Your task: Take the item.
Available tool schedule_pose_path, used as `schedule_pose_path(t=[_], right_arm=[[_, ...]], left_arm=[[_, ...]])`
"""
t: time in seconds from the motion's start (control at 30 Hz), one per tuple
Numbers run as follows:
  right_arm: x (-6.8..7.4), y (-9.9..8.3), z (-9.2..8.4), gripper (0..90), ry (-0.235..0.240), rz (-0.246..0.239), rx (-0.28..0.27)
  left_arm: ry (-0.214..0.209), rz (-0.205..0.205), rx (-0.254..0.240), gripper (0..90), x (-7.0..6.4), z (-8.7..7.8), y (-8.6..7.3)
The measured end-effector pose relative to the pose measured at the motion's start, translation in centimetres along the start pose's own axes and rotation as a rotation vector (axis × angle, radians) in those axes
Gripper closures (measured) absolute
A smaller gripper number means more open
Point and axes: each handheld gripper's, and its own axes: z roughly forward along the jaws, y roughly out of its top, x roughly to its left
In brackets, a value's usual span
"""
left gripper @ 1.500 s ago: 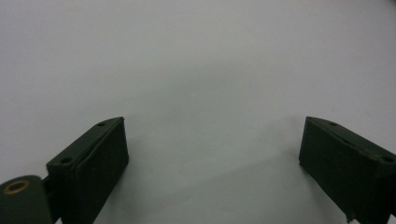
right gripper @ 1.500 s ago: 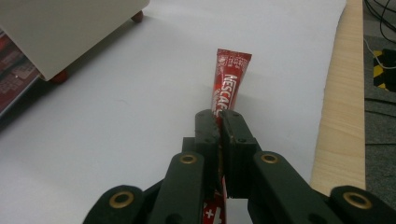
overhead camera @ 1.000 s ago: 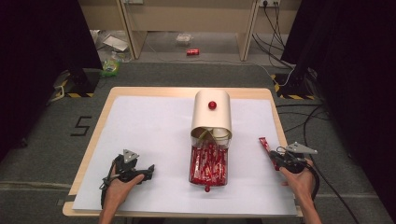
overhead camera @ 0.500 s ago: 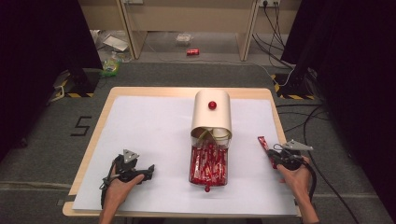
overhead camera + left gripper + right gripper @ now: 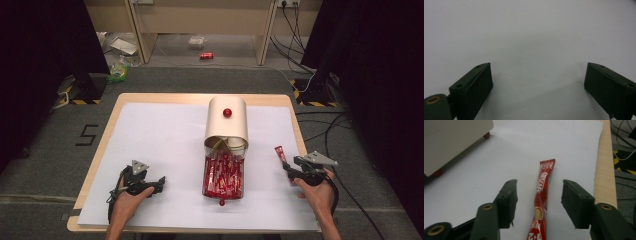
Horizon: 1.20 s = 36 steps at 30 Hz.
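Note:
A red Nescafe stick sachet [image 5: 546, 172] lies flat on the white sheet [image 5: 165, 135] near the table's right edge, also seen as the sachet [image 5: 280, 152] in the high view. My right gripper [image 5: 537, 188] straddles its near half; the jaws have just been opening and stand apart, with neither pad touching it. In the high view that right gripper [image 5: 290, 170] sits just below the sachet. My left gripper [image 5: 537, 75] is open over bare sheet, at the front left as the left gripper [image 5: 160, 181]. A clear tray of several red sachets [image 5: 223, 175] lies under a cream dispenser [image 5: 227, 127].
The cream dispenser has a red knob [image 5: 227, 112] on top and shows as a cream box [image 5: 454, 140] to the left of my right jaws. The wooden table edge [image 5: 604, 170] runs close on the right, with cables on the floor beyond it.
The right gripper's jaws have opened and let go of the sachet, which now lies on the sheet. The left hand has not moved.

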Motion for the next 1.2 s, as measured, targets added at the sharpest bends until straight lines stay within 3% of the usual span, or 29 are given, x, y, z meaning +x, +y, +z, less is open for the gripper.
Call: schedule_pose_path(t=[0.3, 0.67, 1.2], right_arm=[[1.7, -0.1, -2.3, 38.1, 0.014, 0.031, -0.110], [4.2, -1.3, -4.4, 36.7, 0.058, 0.010, -0.136], [6.3, -2.0, -4.8, 34.8, 0.117, -0.015, -0.117]], left_arm=[[0.000, -0.001, -0.002, 7.6, 0.0, 0.0, 0.0], [-0.001, -0.001, -0.001, 7.6, 0.0, 0.0, 0.0], [-0.001, -0.002, -0.001, 7.6, 0.0, 0.0, 0.0]])
